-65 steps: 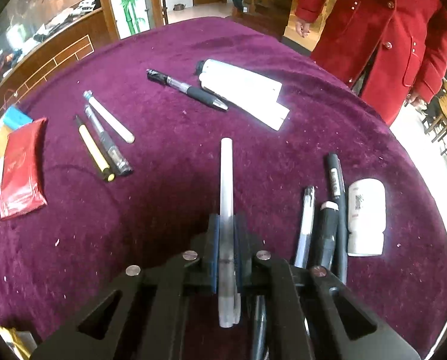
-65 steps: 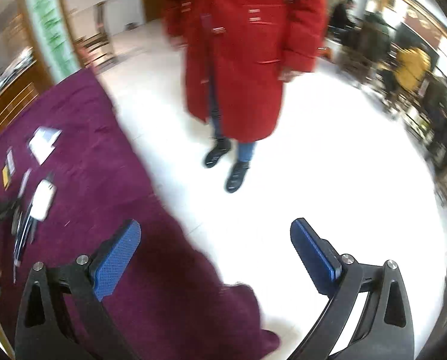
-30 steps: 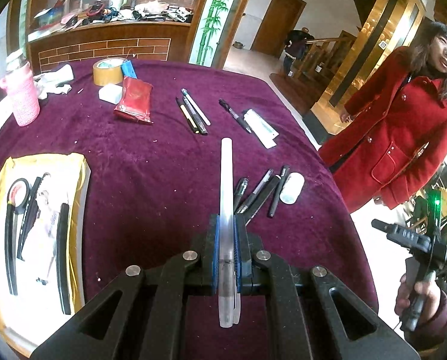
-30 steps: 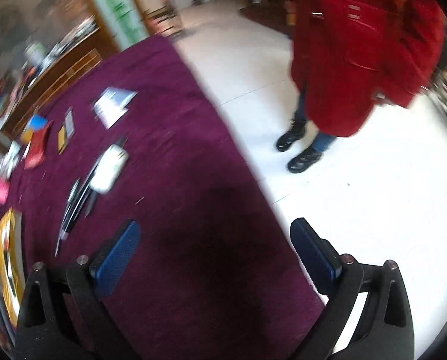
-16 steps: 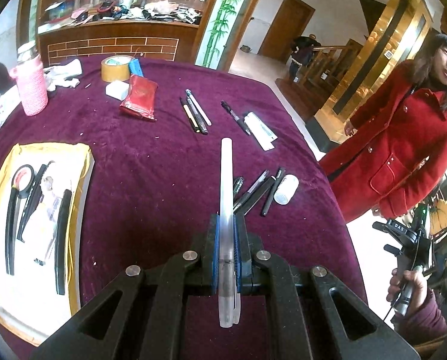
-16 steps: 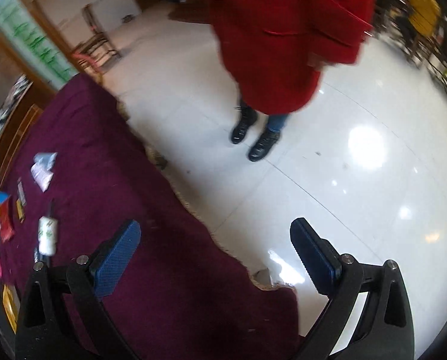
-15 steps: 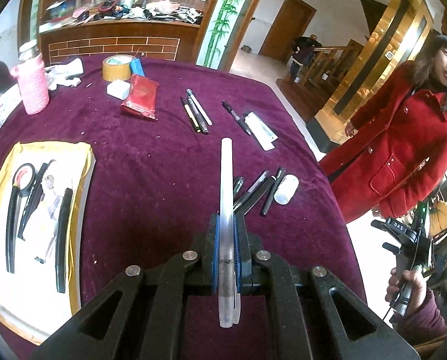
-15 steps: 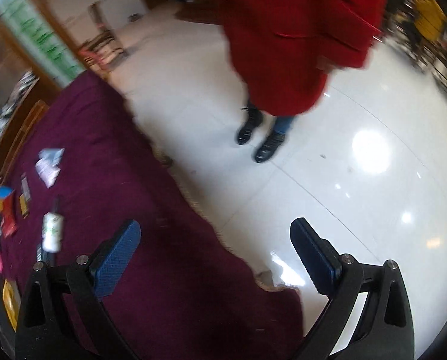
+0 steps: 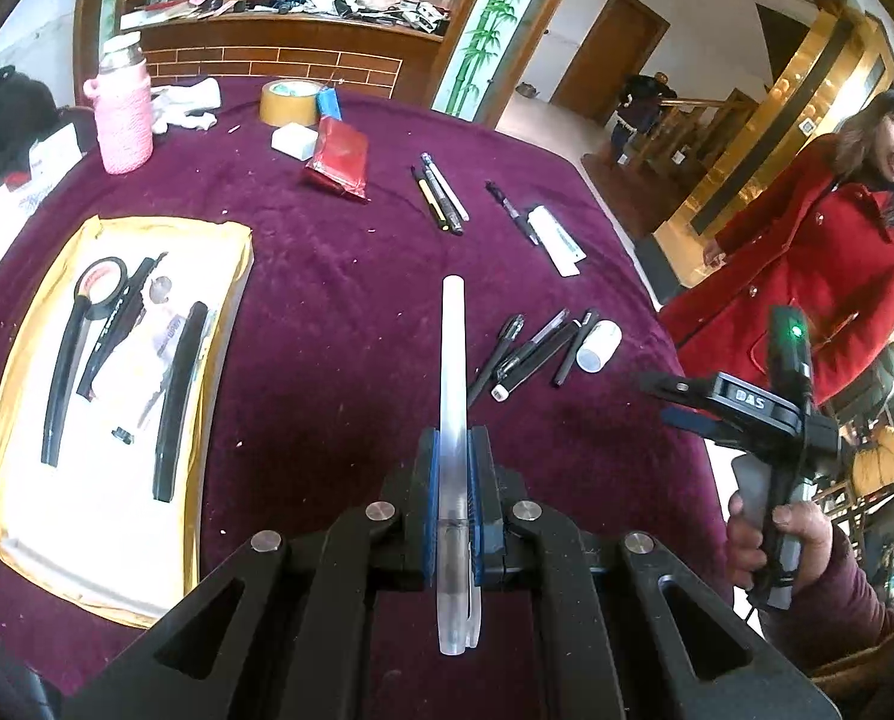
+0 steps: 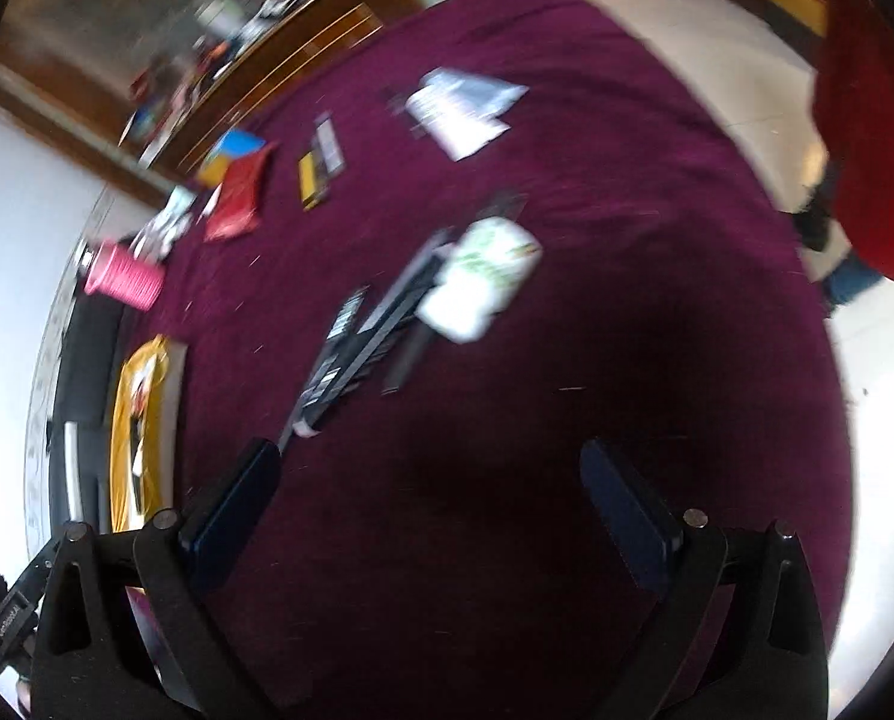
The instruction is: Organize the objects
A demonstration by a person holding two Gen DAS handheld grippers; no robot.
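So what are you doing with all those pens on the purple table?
Someone is tidying up with a grabber in each hand. The left gripper is shut on a clear white pen, held above the purple tablecloth. The right gripper is open and empty. A bunch of dark pens lies beside a small white bottle.

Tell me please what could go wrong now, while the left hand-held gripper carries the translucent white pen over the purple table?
1. The left hand-held gripper clamps the translucent white plastic pen near its rear end, so the long front part could pivot or slip.
2. The open right hand-held gripper is blurred above the purple velvet tablecloth, close to the cluster of dark pens and the small white bottle; it might scatter them.
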